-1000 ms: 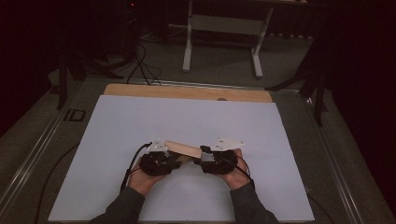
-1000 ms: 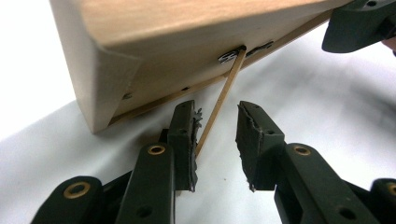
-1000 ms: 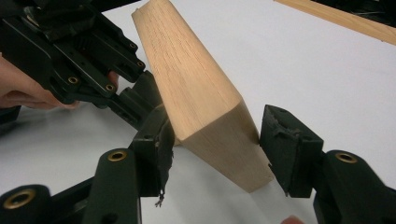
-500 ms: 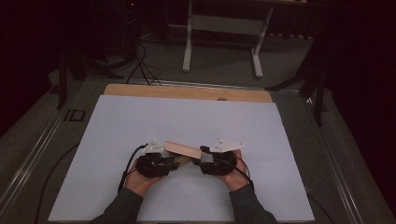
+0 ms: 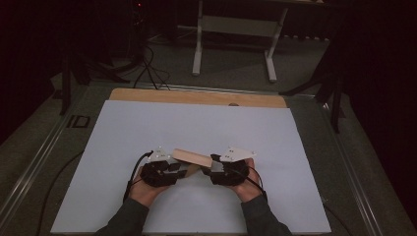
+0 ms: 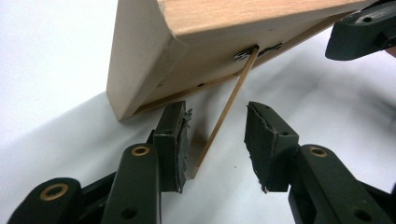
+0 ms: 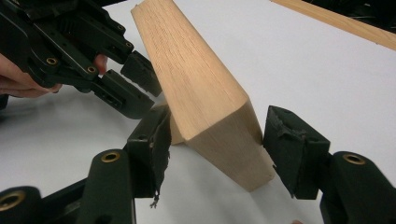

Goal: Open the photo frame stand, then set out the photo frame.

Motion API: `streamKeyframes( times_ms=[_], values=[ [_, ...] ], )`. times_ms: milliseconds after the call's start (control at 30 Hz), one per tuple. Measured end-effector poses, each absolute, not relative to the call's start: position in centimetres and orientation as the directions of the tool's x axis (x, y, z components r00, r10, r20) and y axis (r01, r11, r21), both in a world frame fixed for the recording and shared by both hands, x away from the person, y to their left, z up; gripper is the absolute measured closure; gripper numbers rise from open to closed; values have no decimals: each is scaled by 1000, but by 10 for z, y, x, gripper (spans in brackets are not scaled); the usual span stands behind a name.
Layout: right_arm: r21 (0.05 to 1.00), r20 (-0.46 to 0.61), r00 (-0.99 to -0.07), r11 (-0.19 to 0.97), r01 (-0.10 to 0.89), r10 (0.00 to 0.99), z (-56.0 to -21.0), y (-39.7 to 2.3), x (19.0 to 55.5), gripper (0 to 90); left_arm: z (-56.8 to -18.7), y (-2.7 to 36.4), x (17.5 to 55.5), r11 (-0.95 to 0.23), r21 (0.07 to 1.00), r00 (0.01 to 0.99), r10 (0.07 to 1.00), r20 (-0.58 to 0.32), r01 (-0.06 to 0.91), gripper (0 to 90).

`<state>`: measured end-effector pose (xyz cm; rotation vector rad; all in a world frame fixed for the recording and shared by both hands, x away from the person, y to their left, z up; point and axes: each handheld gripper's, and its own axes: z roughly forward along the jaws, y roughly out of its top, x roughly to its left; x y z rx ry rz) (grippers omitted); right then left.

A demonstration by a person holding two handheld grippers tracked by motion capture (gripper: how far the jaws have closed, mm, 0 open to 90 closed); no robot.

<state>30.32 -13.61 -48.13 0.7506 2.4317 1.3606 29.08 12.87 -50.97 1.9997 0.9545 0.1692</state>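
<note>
A pale wooden block lies tilted on the white board between my two grippers. From its underside a thin wooden prop stick slants down to the board. My left gripper has just been opening; its pads flank the stick without touching it. My right gripper has its jaws around the block's near end and has just been opening slightly. One pad lies against the wood and a sliver of gap shows at the other. The left gripper appears behind the block in the right gripper view.
A bare wooden strip runs along the board's far edge. Beyond it on the dark floor stand a white metal frame and loose cables. Metal rails border the table's sides.
The left gripper has edged slightly leftward off the block's end. The block and the right hand have kept their place.
</note>
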Motion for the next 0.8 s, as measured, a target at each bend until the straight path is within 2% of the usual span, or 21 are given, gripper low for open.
streamKeyframes(
  times_ms=[200, 533, 800],
  values=[
    [849, 26, -838, 431, 306, 545, -481, -137, 303, 408, -508, 130, 290, -304, 772, 692, 684, -231, 558, 588],
    [848, 22, -846, 438, 298, 532, -478, -138, 301, 340, -504, 130, 288, -315, 777, 699, 682, -214, 545, 593],
    [851, 19, -854, 441, 286, 519, -473, -138, 299, 324, -500, 134, 286, -311, 786, 696, 690, -200, 535, 599]
  ],
)
